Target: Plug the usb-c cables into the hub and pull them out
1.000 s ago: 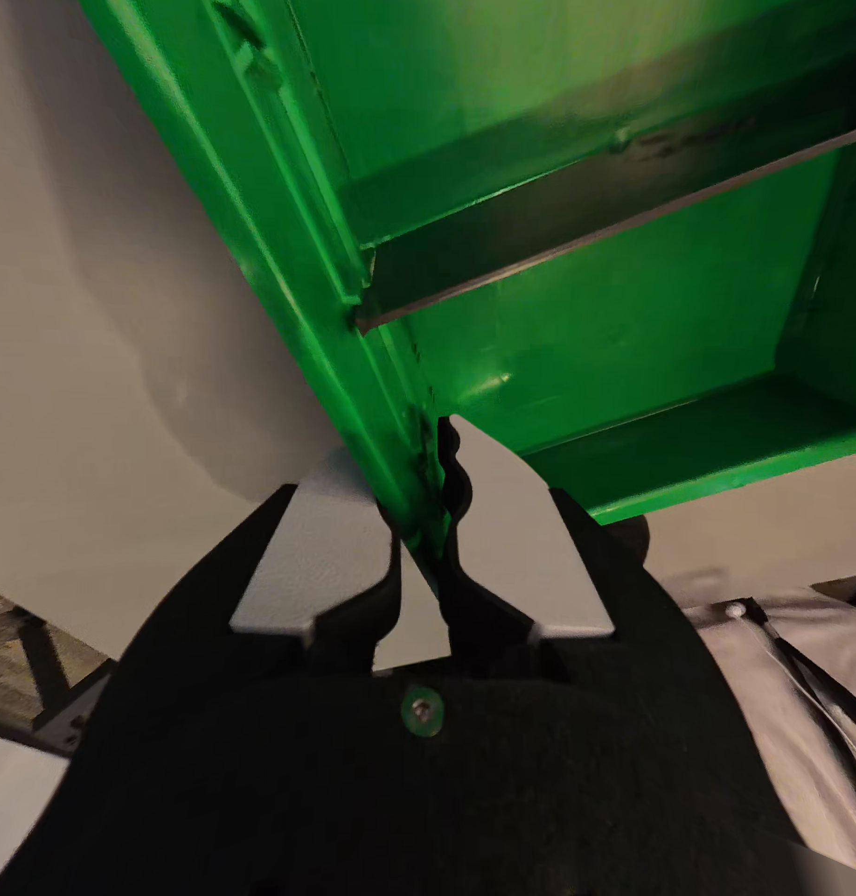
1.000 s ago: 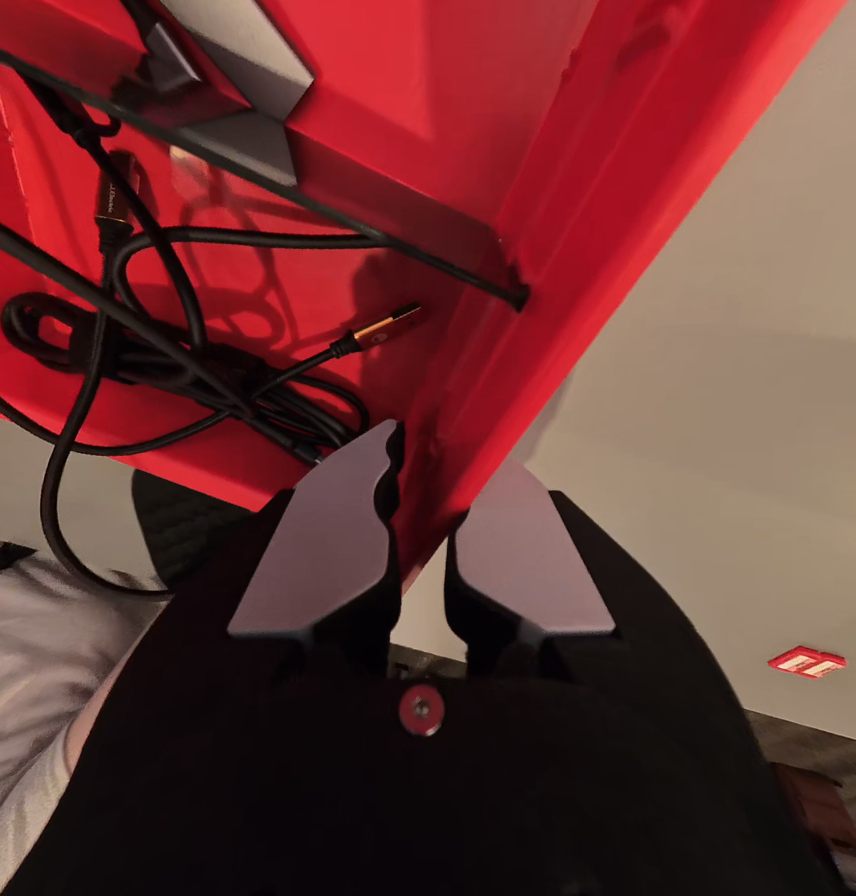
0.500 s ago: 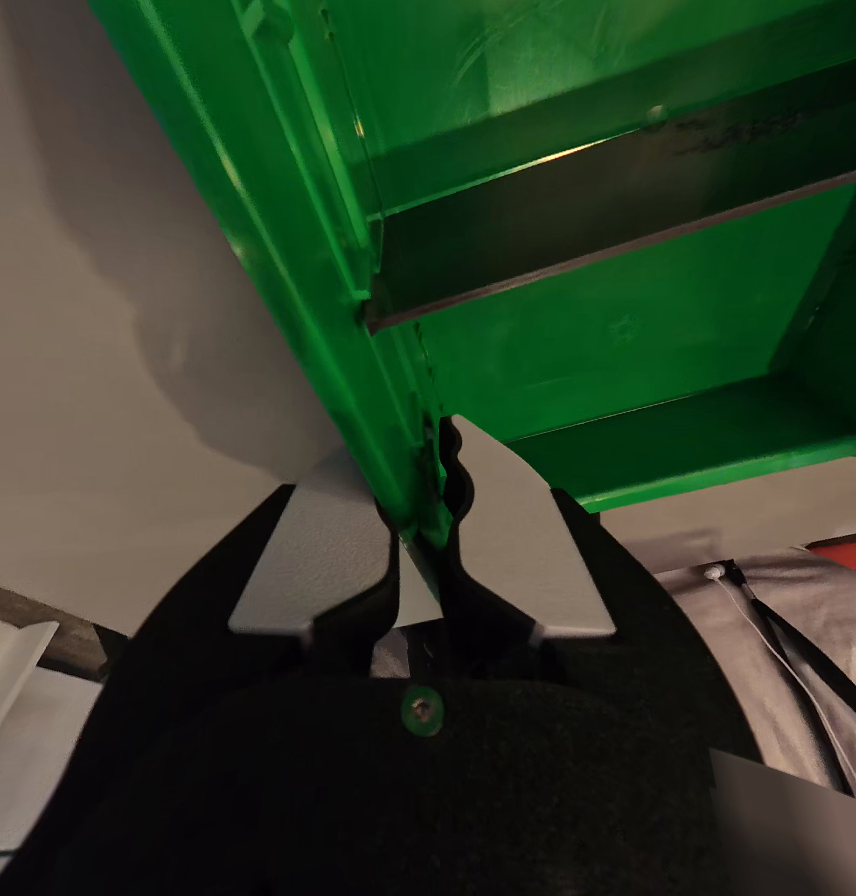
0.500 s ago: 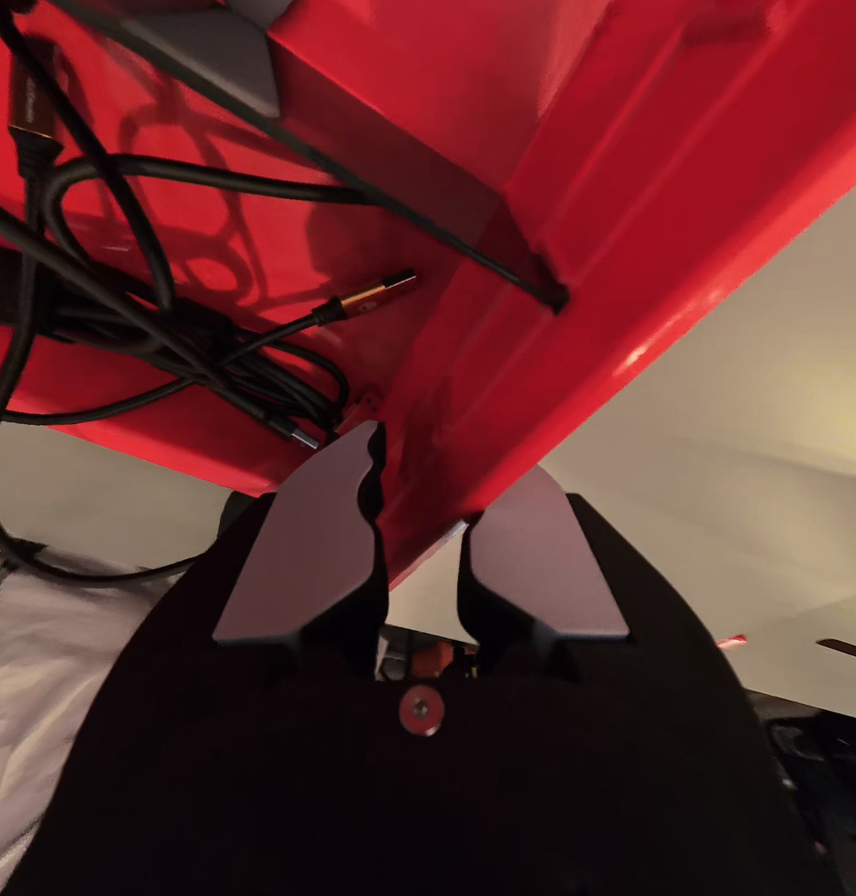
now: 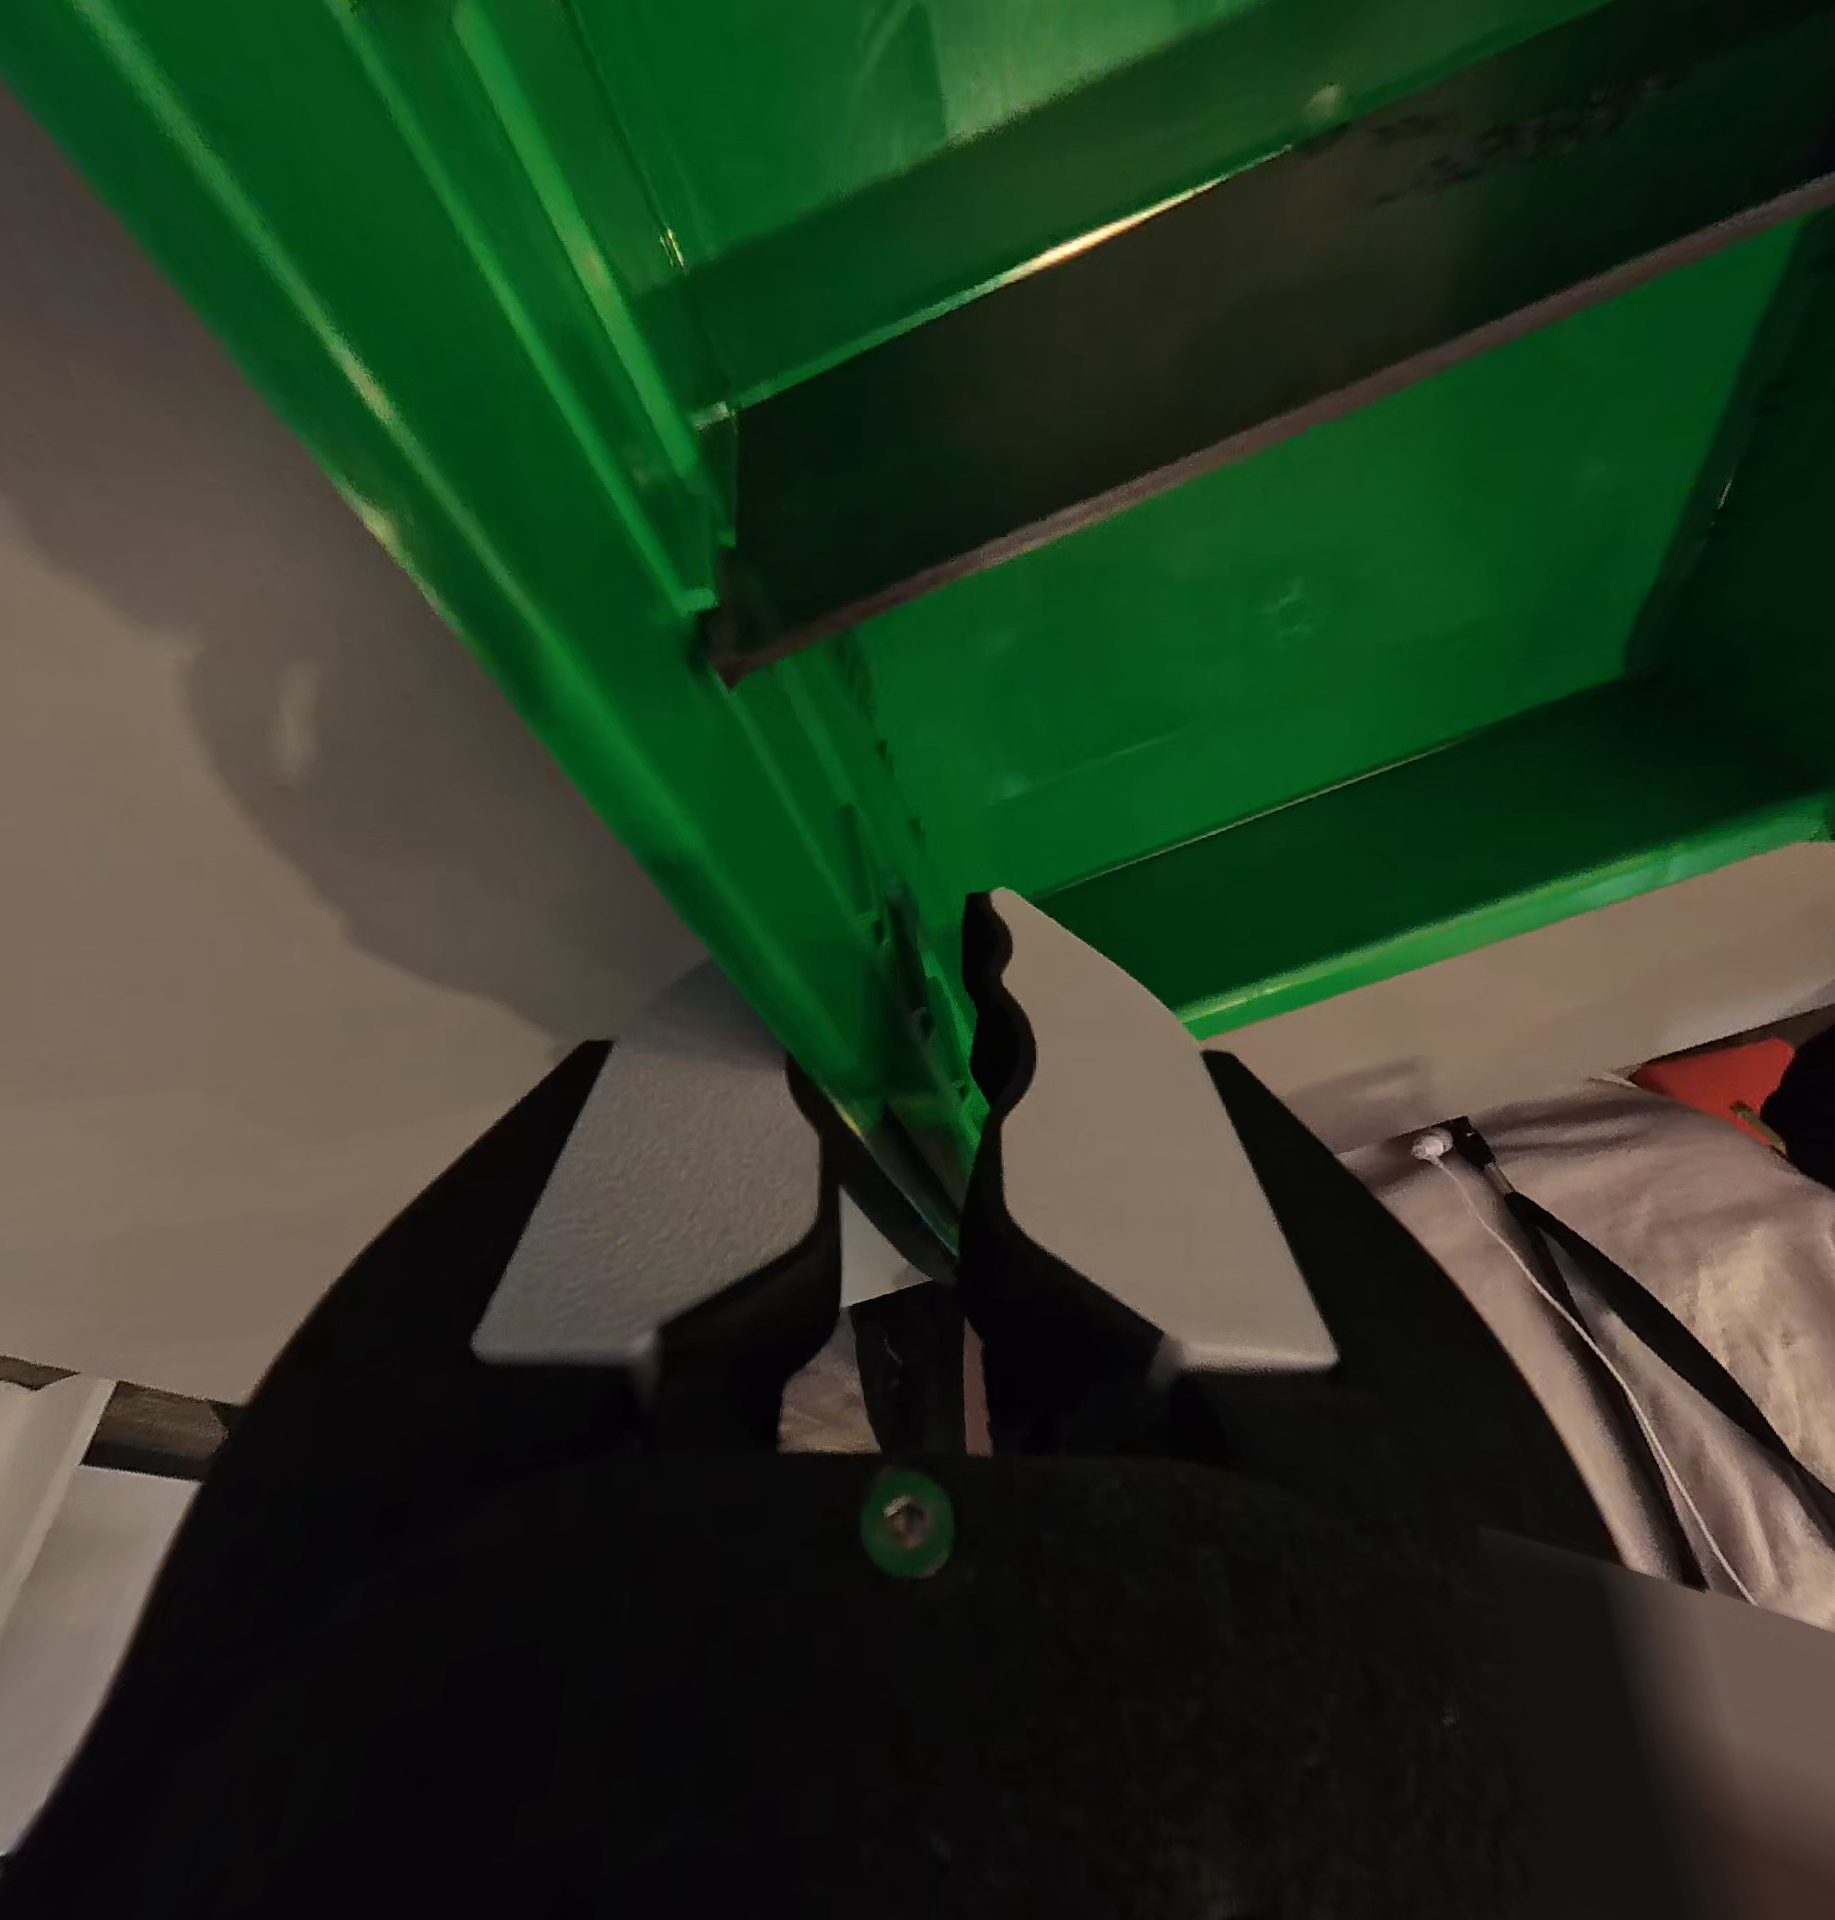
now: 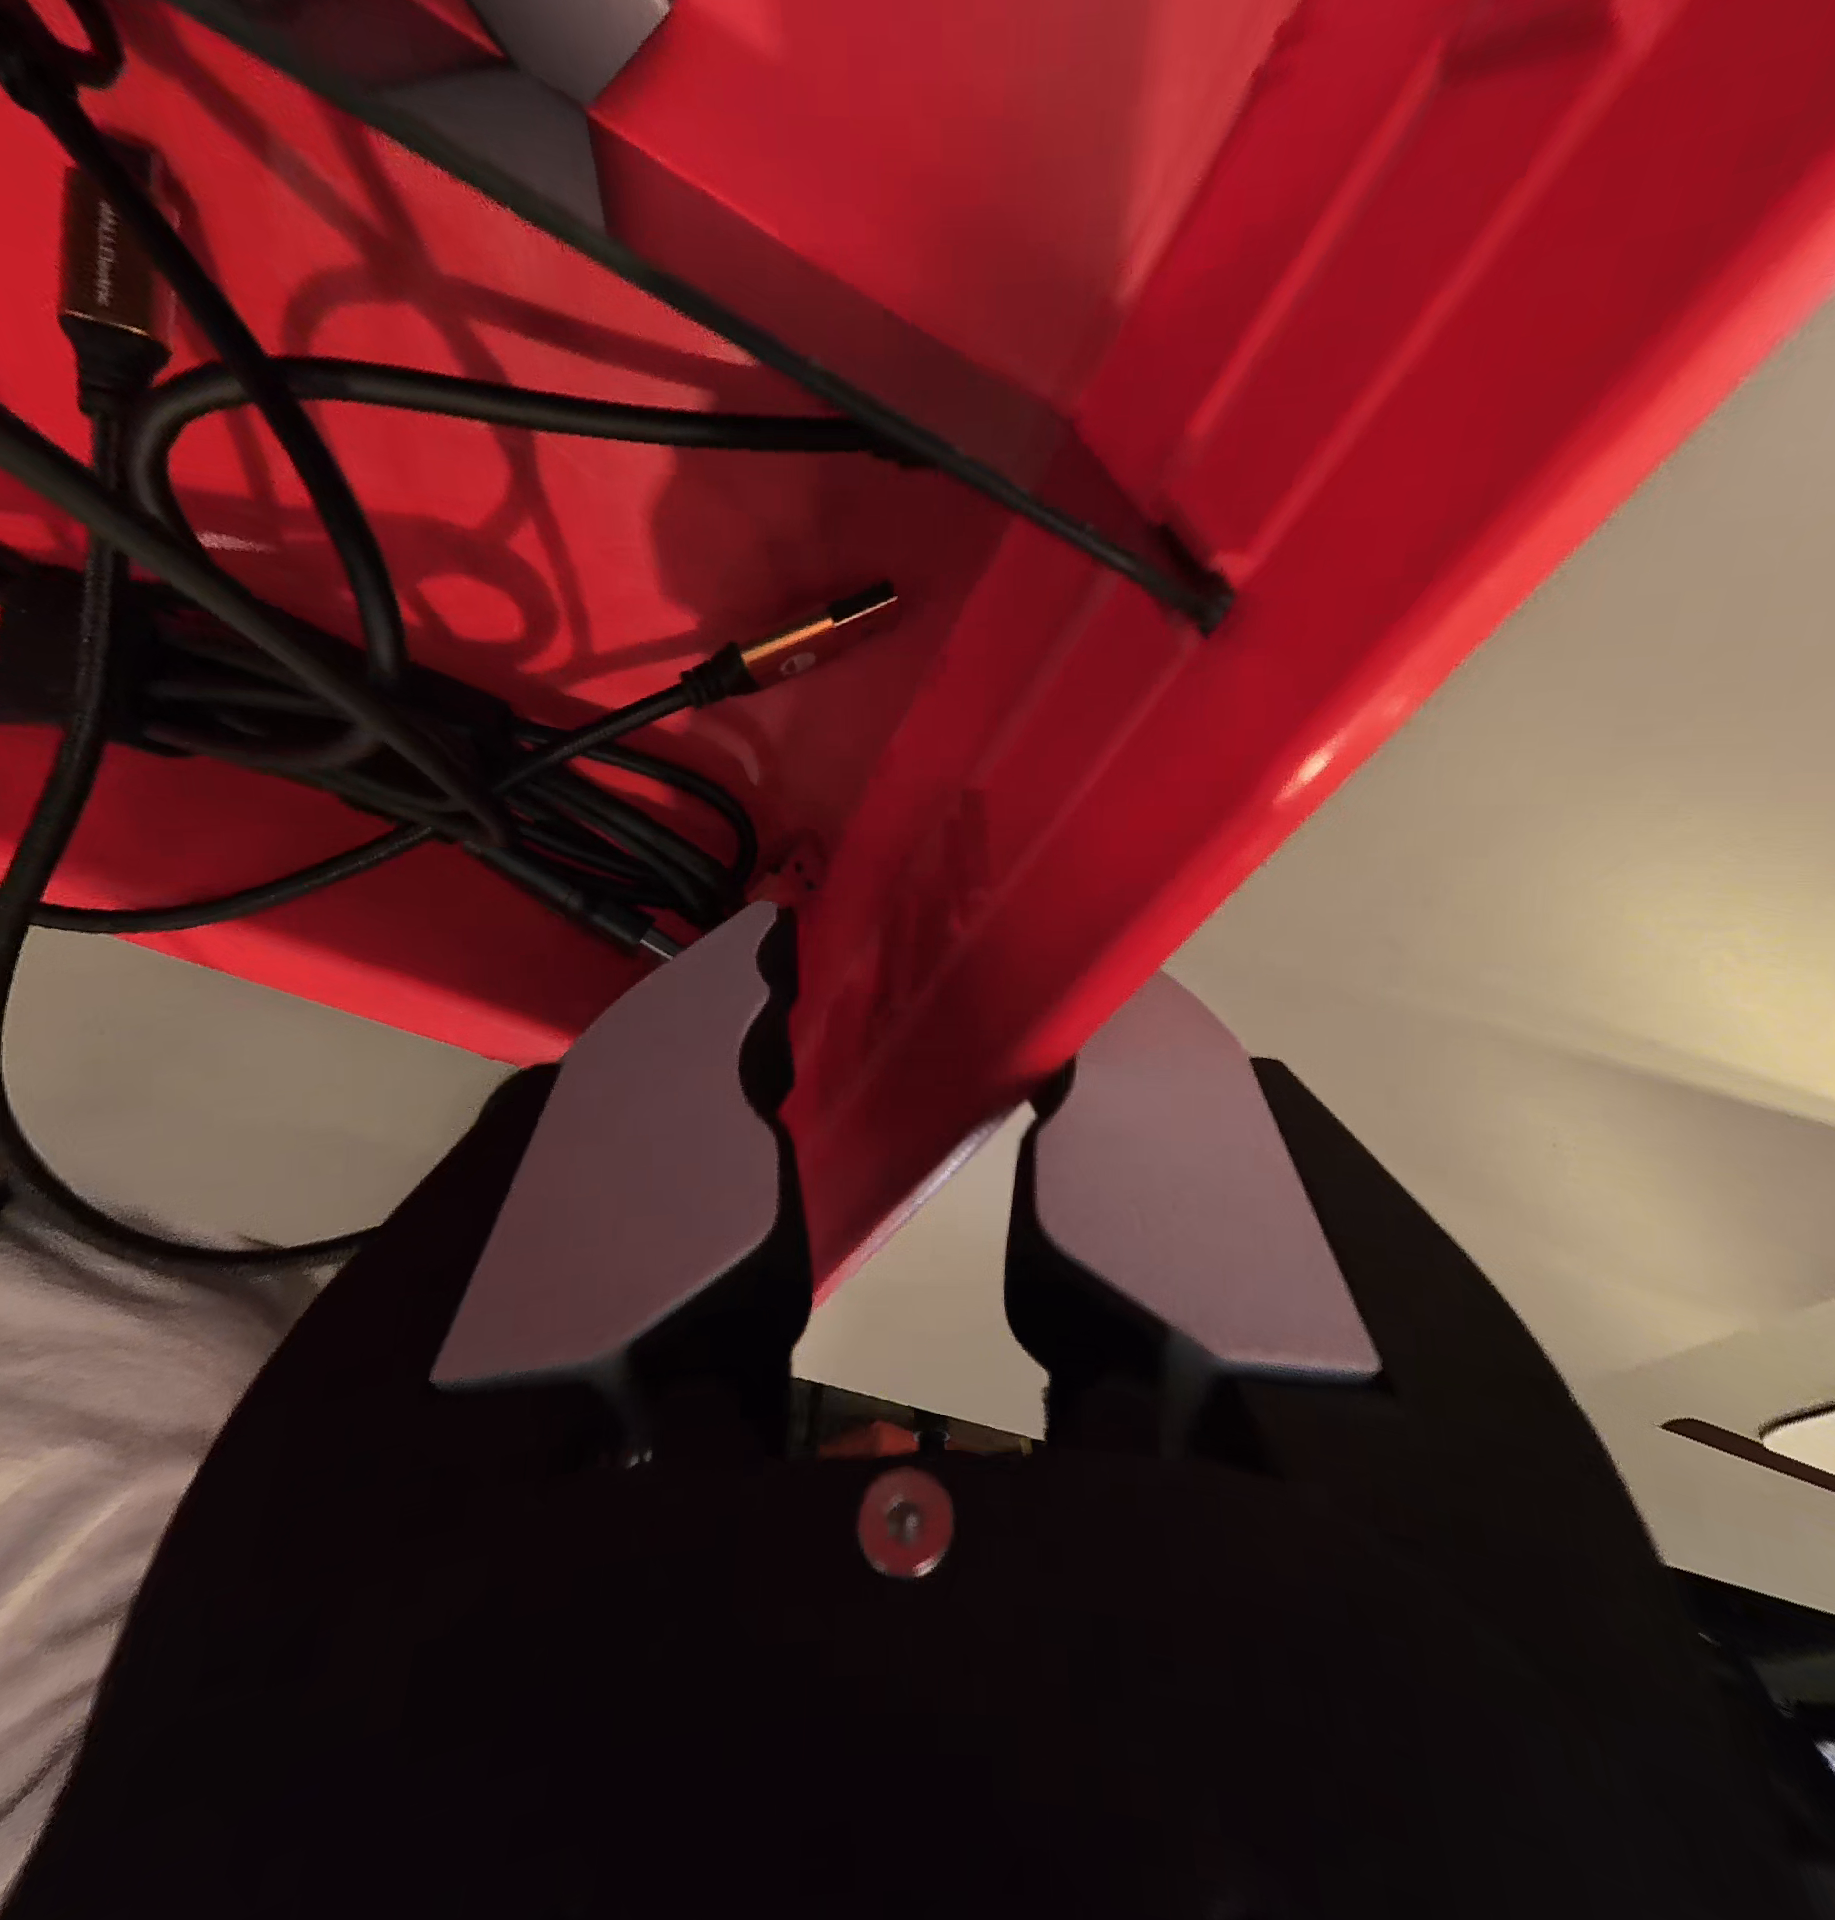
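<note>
Gripping the side wall of a green bin [image 5: 601,540], the left gripper [image 5: 897,1049] has its two fingers pinched tight on that wall, one inside and one outside. A dark divider [image 5: 1256,468] crosses the inside of the green bin. Grey cloth [image 5: 1619,1299] shows low on the right.

Over on the right side, the right gripper [image 6: 923,1049] is clamped on the side wall of a red bin [image 6: 1256,436] in the same way. Black cables [image 6: 300,727] lie in a tangled pile inside the red bin, near the left finger. One plug with a gold tip [image 6: 830,639] points at the wall. A grey block [image 6: 539,114] sits at the top, past a dark divider; it may be the hub, but little of it shows.
</note>
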Demonstrator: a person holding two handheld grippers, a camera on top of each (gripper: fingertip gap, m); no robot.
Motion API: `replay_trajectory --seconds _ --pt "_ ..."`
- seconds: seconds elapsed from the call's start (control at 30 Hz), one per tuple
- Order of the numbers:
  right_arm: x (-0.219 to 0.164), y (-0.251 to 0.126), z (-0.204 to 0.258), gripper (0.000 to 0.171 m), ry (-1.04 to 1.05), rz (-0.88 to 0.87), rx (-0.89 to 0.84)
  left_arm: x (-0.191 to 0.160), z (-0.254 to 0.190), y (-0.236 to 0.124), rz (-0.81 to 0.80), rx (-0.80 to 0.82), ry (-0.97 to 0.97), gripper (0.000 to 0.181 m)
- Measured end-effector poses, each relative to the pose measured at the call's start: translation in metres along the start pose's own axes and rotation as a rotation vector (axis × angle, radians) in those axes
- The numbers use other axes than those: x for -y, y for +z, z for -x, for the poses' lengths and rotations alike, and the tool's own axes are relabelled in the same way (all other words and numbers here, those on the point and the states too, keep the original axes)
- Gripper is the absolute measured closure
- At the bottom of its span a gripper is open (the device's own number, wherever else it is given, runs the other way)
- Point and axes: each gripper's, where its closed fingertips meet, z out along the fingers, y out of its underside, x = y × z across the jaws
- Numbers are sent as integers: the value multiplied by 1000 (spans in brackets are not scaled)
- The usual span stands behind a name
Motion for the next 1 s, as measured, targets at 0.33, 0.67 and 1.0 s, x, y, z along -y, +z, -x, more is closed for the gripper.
replay_trajectory --seconds 0.33,0.67,1.0 --pt "41 -100 37 127 -89 -525 -179 -6 -2 -50 -285 38 12 151" --pt "113 -83 206 144 -310 -658 345 -1 -31 -78 -431 125 204 150" --pt "109 -58 202 148 -250 -555 164 1 -41 -82 -465 70 300 150"
